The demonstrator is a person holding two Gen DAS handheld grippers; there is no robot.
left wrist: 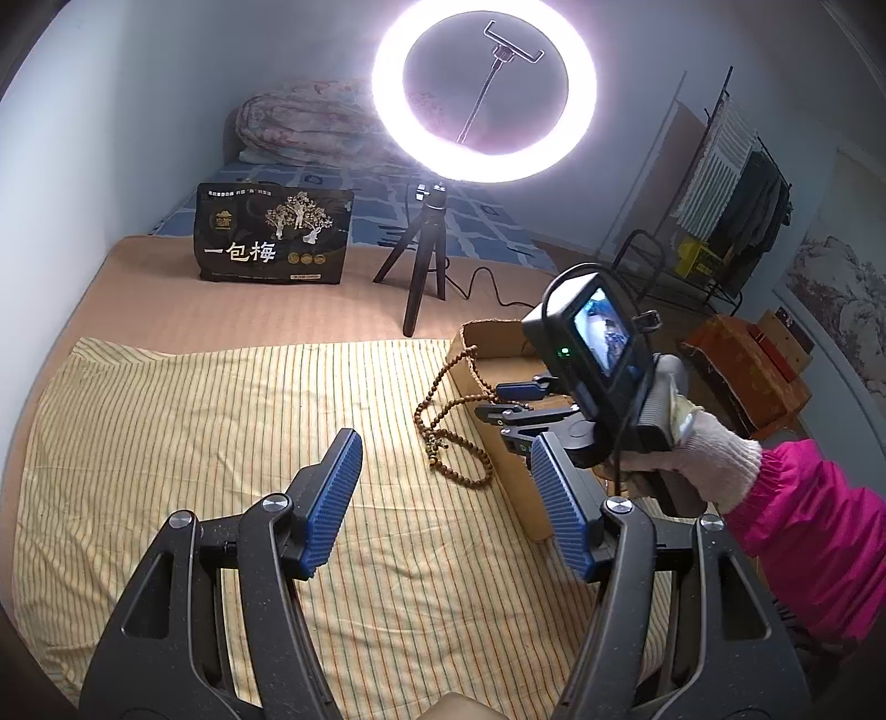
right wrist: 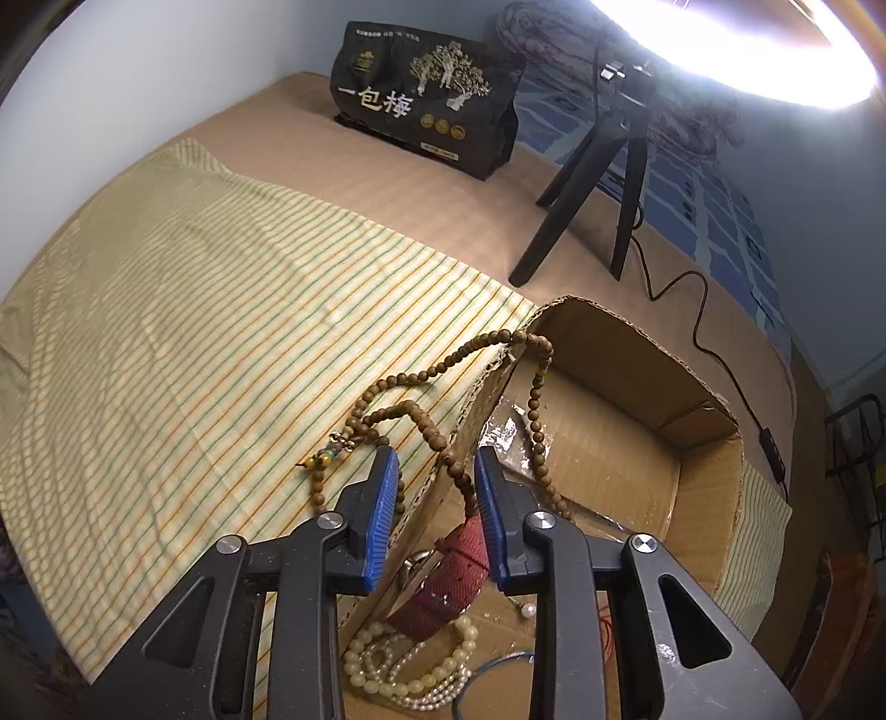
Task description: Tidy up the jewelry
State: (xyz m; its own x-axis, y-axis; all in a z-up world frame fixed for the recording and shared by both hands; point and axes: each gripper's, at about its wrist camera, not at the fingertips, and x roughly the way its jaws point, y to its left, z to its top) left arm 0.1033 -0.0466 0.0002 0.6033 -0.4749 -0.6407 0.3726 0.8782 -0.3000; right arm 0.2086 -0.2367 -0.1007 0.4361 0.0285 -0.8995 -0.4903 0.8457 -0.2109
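Bed (left wrist: 288, 327) under striped cloth (left wrist: 221, 443), cardboard box (right wrist: 637, 354)

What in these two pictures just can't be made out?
- Right gripper: whether its pads press the brown beads or the box wall; right view, too close to call.
- Box contents: the left view shows only the outer wall.
- Pearls and red strap: right view, partly behind the gripper and the bottom edge.
- Right gripper's screen: left view, too small.
- Ring light: right view, cut off by the top edge.
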